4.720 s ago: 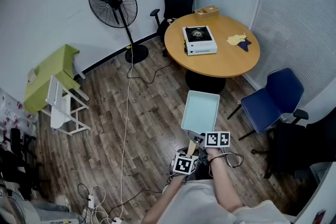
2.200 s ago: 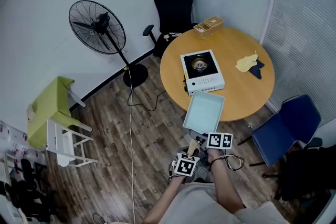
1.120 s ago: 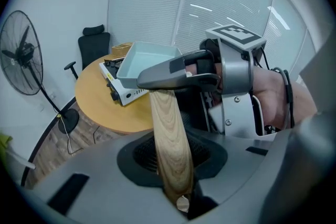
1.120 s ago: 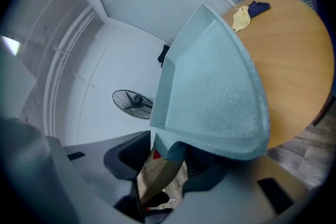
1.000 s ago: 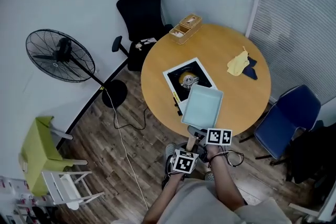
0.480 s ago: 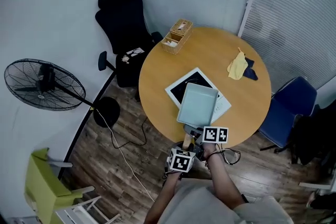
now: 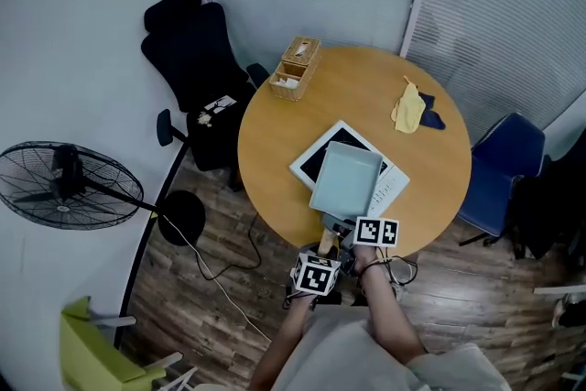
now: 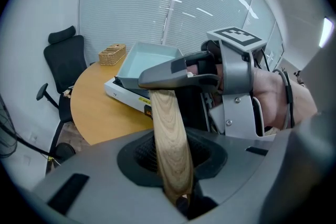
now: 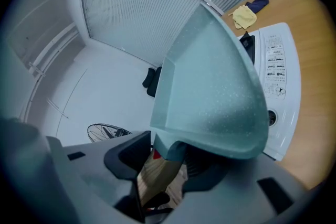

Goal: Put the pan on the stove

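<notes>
A pale teal rectangular pan (image 7: 346,181) with a wooden handle (image 7: 327,243) hangs over the white portable stove (image 7: 392,186) on the round wooden table (image 7: 275,137). It covers most of the stove's black top. My left gripper (image 7: 324,255) is shut on the handle's near end (image 8: 169,139). My right gripper (image 7: 344,230) is shut on the handle close to the pan body (image 9: 157,171). In the right gripper view the pan's underside (image 9: 210,92) fills the middle, with the stove's control panel (image 9: 278,76) beyond it. Whether the pan touches the stove cannot be told.
On the table's far side lie a wicker box (image 7: 295,67) and a yellow cloth (image 7: 405,110) on a dark blue one. A black office chair (image 7: 188,41) stands at the left, a blue chair (image 7: 499,165) at the right, a standing fan (image 7: 64,188) on the floor.
The table and stove have come closer as the person walked up. The pan, carried in both grippers, went from over the floor to over the stove.
</notes>
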`<action>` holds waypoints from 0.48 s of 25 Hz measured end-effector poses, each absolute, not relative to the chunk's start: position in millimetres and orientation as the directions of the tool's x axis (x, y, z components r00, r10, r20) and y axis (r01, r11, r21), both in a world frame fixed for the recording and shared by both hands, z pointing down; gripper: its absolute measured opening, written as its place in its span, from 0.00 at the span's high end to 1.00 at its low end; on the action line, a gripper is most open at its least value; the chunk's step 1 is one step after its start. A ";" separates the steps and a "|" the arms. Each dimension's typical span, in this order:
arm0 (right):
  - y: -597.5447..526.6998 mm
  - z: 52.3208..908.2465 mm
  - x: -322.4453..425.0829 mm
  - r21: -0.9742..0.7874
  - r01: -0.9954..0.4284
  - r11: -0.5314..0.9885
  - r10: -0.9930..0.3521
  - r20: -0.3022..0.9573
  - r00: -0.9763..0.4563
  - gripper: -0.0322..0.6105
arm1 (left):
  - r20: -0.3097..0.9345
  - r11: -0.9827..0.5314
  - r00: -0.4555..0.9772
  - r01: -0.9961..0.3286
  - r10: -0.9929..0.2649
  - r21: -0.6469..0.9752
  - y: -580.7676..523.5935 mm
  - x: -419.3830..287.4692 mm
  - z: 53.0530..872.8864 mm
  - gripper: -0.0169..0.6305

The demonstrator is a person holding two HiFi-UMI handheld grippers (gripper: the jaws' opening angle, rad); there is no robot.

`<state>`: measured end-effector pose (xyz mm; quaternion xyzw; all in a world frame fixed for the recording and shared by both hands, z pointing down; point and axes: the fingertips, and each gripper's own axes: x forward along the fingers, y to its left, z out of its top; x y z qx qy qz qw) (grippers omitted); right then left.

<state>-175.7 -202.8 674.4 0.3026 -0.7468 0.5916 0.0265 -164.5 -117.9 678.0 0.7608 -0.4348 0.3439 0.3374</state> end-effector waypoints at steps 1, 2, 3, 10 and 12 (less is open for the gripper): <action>-204.7 674.0 -175.8 -0.867 -0.485 0.115 -0.429 0.397 -0.811 0.64 | 0.816 -0.404 0.390 -0.890 -0.428 0.213 -119.8 -165.4 678.2 0.81; -206.6 673.9 -174.8 -0.866 -0.487 0.113 -0.438 0.396 -0.807 0.64 | 0.814 -0.413 0.394 -0.886 -0.427 0.213 -121.6 -165.4 678.7 0.81; -208.2 674.4 -173.2 -0.866 -0.488 0.110 -0.446 0.396 -0.802 0.64 | 0.812 -0.422 0.400 -0.881 -0.426 0.212 -123.3 -164.7 679.7 0.81; -217.0 689.3 -170.5 -0.869 -0.488 0.085 -0.478 0.394 -0.785 0.64 | 0.810 -0.450 0.413 -0.868 -0.416 0.211 -132.4 -165.5 693.0 0.81; -219.8 695.1 -171.7 -0.873 -0.483 0.074 -0.468 0.397 -0.790 0.64 | 0.819 -0.447 0.406 -0.870 -0.406 0.209 -135.4 -166.2 697.8 0.81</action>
